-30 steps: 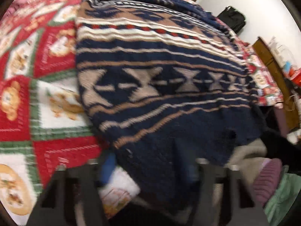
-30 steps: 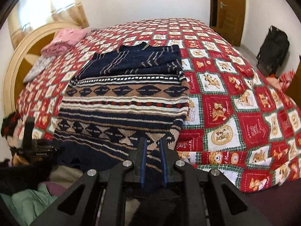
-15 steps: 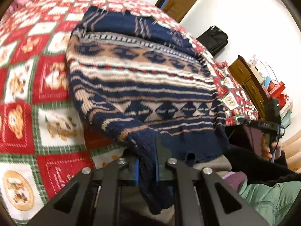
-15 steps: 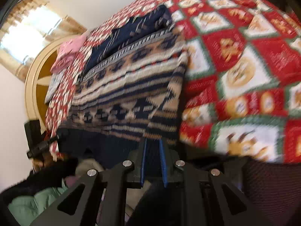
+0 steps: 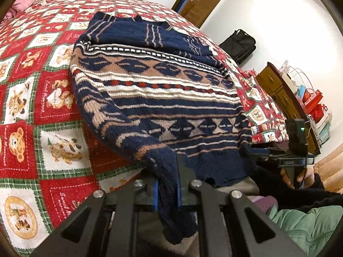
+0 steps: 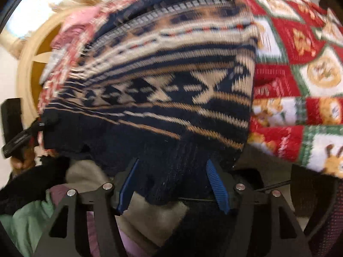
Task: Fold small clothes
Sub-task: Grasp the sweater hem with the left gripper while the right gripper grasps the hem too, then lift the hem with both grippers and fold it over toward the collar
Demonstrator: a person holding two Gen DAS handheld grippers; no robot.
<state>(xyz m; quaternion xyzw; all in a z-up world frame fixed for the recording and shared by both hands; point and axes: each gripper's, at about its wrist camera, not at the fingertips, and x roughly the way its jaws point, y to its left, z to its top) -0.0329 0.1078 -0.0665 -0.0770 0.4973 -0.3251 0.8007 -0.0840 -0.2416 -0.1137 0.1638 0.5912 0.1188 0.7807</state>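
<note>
A navy, tan and white patterned knit sweater (image 5: pixel 158 90) lies spread on the bed, its hem at the near edge. My left gripper (image 5: pixel 167 190) is shut on the sweater's near-left hem corner, which hangs down between the blue pads. In the right wrist view the sweater (image 6: pixel 163 98) fills the frame, blurred. My right gripper (image 6: pixel 173 184) is open, its blue pads (image 6: pixel 216 184) wide apart on either side of the dark hem. The right gripper also shows in the left wrist view (image 5: pixel 293 147), at the sweater's right hem.
The bed has a red, white and green teddy-bear quilt (image 5: pixel 42 98). Pink clothes (image 5: pixel 21 2) lie near the headboard. A black bag (image 5: pixel 238 45) sits on the floor by a wooden door. A wooden cabinet (image 5: pixel 283 94) stands at the right. Green and purple clothing (image 5: pixel 304 224) is below.
My left gripper closed on the hem corner and lifted it. My right gripper, shut on the hem before, has opened wide and moved in close to the sweater.
</note>
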